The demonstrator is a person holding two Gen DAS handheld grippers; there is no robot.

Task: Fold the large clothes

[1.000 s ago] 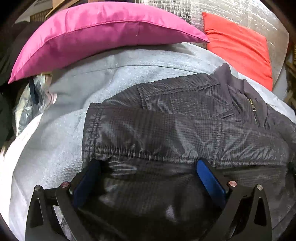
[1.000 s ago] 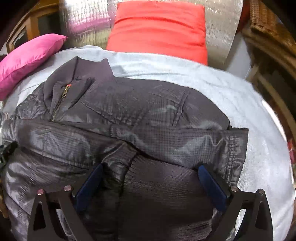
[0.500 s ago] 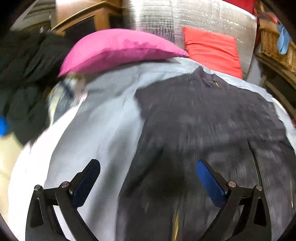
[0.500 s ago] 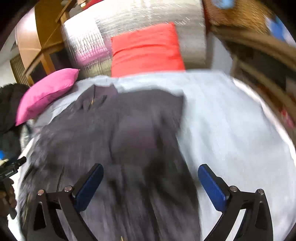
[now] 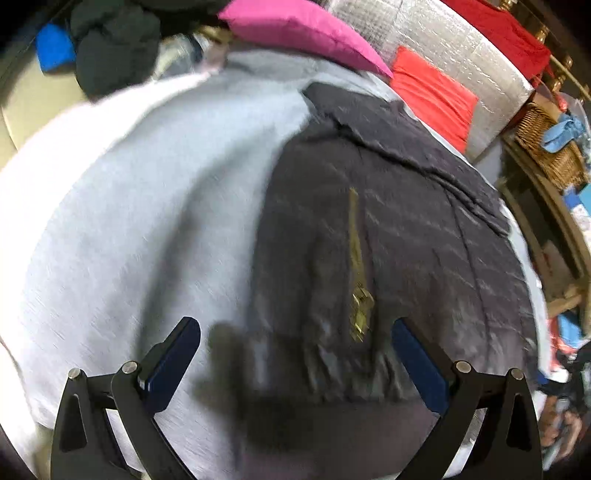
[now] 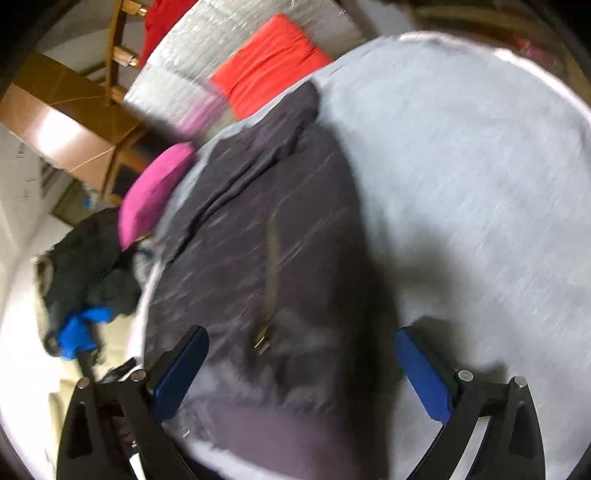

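Observation:
A dark grey quilted jacket (image 5: 388, 229) lies on the pale grey bedcover (image 5: 147, 206), sleeves folded in, brass zipper (image 5: 356, 266) running down its middle. My left gripper (image 5: 295, 354) hovers open above the jacket's hem, holding nothing. In the right wrist view the same jacket (image 6: 266, 229) stretches away from its hem toward the collar, its zipper pull (image 6: 263, 341) near my right gripper (image 6: 301, 362). That gripper is open too, with nothing between its fingers. Both views are blurred by motion.
A pink pillow (image 5: 303, 27) and a red cushion (image 5: 432, 92) lie at the head of the bed against a silvery quilted headboard (image 5: 443, 48). A dark clothes pile (image 6: 88, 258) with a blue item sits off the left side. A wicker basket (image 5: 546, 147) stands at right.
Both grippers have pulled back and risen from the folded sleeves to above the hem; the cameras have tilted. The whole jacket now shows in both views.

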